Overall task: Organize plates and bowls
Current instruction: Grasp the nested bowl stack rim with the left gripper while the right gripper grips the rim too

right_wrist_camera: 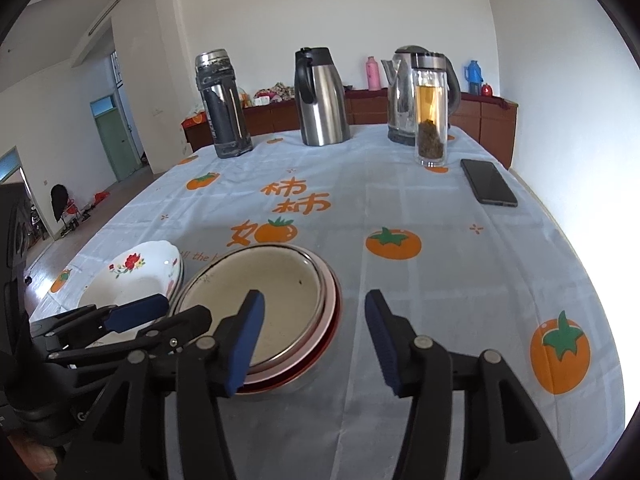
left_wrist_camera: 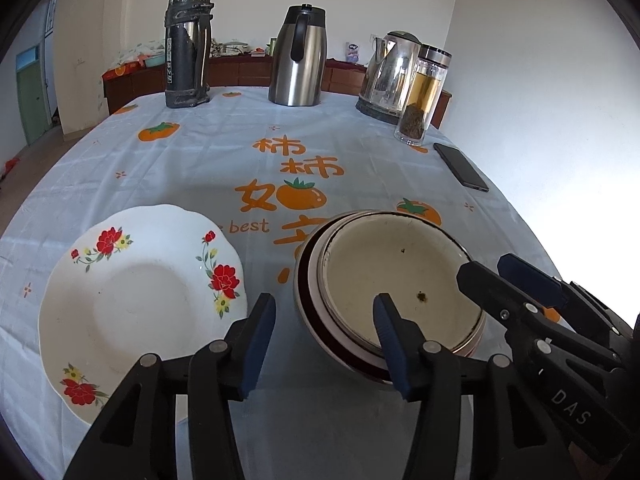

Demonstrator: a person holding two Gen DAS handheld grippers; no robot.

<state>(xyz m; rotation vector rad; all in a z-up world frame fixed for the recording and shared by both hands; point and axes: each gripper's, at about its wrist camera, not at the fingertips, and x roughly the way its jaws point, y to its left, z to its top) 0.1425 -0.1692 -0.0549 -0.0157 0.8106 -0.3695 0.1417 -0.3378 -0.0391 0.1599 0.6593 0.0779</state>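
Observation:
A cream enamel bowl nests in a stack of pink and red bowls [left_wrist_camera: 400, 276] [right_wrist_camera: 276, 300] on the tablecloth near the front. To its left lies a white scalloped plate with red flowers [left_wrist_camera: 140, 296] [right_wrist_camera: 132, 276], which rests on another plate in the right wrist view. My left gripper [left_wrist_camera: 324, 320] [right_wrist_camera: 168, 312] is open astride the stack's left rim, one finger inside the bowl and one outside. My right gripper [right_wrist_camera: 314, 320] [left_wrist_camera: 496, 270] is open astride the right rim in the same way. No pad presses on the rim.
At the table's far end stand a dark thermos [left_wrist_camera: 188, 44], a steel carafe [left_wrist_camera: 298, 56], an electric kettle [left_wrist_camera: 388, 76] and a glass tea bottle [left_wrist_camera: 424, 96]. A black phone [left_wrist_camera: 460, 166] lies near the right edge. A wooden sideboard [right_wrist_camera: 488, 120] runs behind the table.

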